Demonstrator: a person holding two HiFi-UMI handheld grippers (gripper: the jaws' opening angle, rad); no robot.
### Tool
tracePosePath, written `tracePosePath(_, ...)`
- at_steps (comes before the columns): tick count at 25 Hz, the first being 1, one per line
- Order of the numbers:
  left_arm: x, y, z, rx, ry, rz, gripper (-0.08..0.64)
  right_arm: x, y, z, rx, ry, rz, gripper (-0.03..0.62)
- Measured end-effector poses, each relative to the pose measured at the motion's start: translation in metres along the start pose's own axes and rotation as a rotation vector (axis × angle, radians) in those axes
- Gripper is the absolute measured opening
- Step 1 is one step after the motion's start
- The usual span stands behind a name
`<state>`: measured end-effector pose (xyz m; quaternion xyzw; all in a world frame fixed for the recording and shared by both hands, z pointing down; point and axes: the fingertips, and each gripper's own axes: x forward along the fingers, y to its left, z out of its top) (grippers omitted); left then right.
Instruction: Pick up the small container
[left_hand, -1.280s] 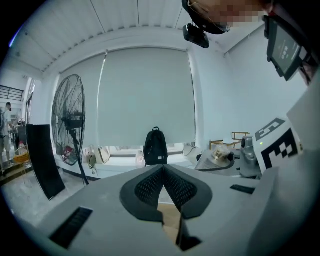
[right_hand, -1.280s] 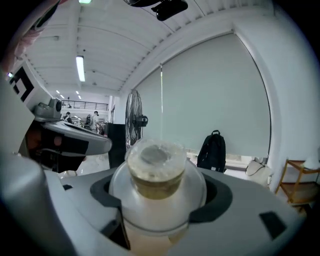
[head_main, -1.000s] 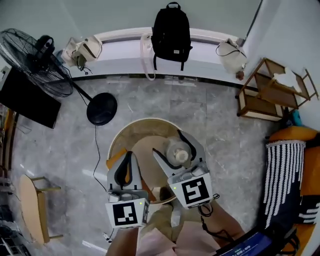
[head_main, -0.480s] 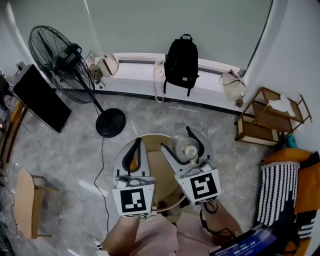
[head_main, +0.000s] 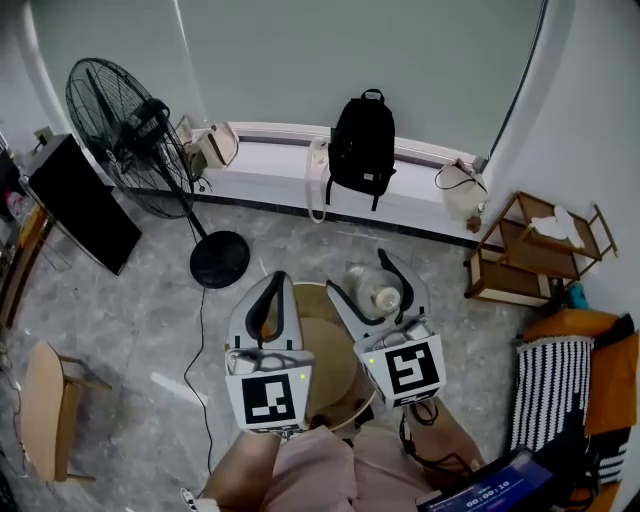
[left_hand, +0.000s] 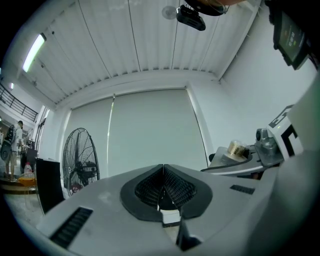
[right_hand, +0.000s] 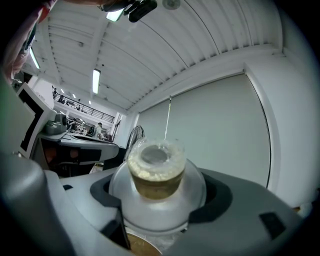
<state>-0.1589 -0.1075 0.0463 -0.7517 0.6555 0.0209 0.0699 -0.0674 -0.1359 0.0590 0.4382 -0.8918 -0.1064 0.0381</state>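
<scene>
Lift noted: small container (head_main: 375, 291) clamped by right gripper (head_main: 362, 276), raised further above round table (head_main: 318, 352); pickup judged done. Left gripper (head_main: 274, 282) jaws pressed together, empty.

The left gripper (head_main: 277, 280) and right gripper (head_main: 362, 275) are covering much of the bench (head_main: 322, 345). The right gripper's jaws are hiding the small container's (right_hand: 156, 170) base. The bottom edge is cropping the person's lap (head_main: 320, 475).

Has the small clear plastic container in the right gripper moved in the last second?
Yes. The small clear plastic container, clamped in the right gripper, has shifted rightwards, from over the round wooden table to its far-right rim.
</scene>
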Motion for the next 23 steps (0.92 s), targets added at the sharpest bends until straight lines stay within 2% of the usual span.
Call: tracePosePath(23, -0.005, -0.014, 0.007, -0.005, -0.031, -0.022, 0.012, -0.014, 0.001, 0.005, -0.021, -0.003, -0.006, 0.342)
